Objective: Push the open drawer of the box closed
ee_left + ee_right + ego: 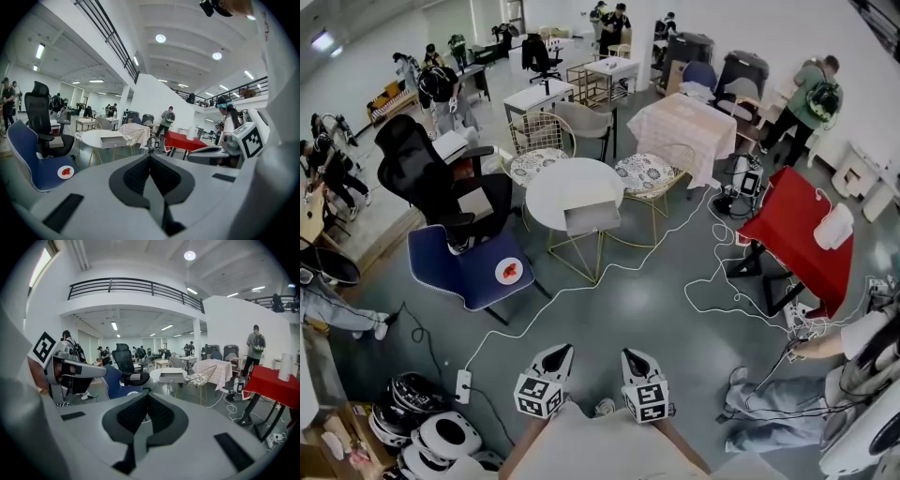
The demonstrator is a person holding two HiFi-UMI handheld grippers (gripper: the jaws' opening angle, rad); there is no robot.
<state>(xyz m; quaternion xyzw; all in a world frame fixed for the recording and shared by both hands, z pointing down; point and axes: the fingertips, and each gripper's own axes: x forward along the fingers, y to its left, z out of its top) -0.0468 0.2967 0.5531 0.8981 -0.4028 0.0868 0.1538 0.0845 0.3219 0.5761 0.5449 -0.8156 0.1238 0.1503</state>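
Note:
A grey box (592, 217) sits on the near edge of a round white table (553, 187), several steps ahead of me. Its drawer front faces me and looks pulled out. The same box shows small in the left gripper view (114, 139) and in the right gripper view (172, 376). My left gripper (557, 353) and right gripper (634, 357) hang side by side low in the head view, far short of the table. Both are shut, with nothing between the pads in either gripper view (150, 157) (146, 397).
A blue chair (469, 267) carrying a small white plate (509, 272) stands left of the table, beside a black office chair (431, 183). Gold wire chairs (649, 178) flank the table. White cables (712, 281) trail past a red table (797, 234). A person (825, 375) sits at right.

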